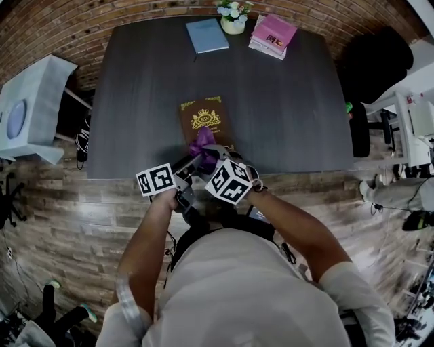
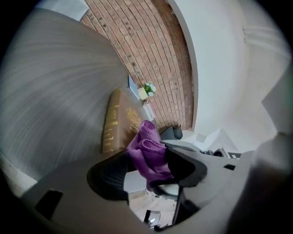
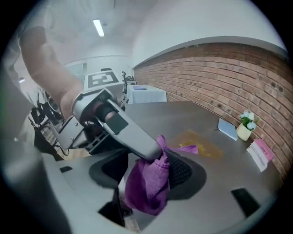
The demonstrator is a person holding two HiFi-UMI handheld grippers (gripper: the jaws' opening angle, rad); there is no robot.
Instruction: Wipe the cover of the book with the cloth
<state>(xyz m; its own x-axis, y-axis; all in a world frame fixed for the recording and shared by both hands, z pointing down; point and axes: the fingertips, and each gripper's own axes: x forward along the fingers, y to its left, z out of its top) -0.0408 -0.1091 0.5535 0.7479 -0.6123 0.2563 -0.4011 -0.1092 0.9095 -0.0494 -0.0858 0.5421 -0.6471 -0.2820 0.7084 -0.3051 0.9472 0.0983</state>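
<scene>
A brown book (image 1: 203, 119) with a gold crest lies flat near the front edge of the dark table (image 1: 135, 101). Just in front of it a bunched purple cloth (image 1: 202, 143) hangs between both grippers, which meet tip to tip. In the left gripper view the cloth (image 2: 149, 151) sits between the wide-spread jaws of the left gripper (image 2: 146, 171), with the book (image 2: 120, 121) beyond. In the right gripper view the cloth (image 3: 146, 183) hangs inside the right gripper (image 3: 146, 171). There a grey finger of the left gripper (image 3: 130, 135) holds it against the right-hand pad (image 3: 182, 171); the other pad stands apart.
At the table's far edge are a blue notebook (image 1: 207, 35), a small pot of flowers (image 1: 233, 19) and a stack of pink books (image 1: 273, 34). A white side table (image 1: 30, 101) stands left; a black chair (image 1: 373, 64) stands right. The grippers hover over the table's front edge.
</scene>
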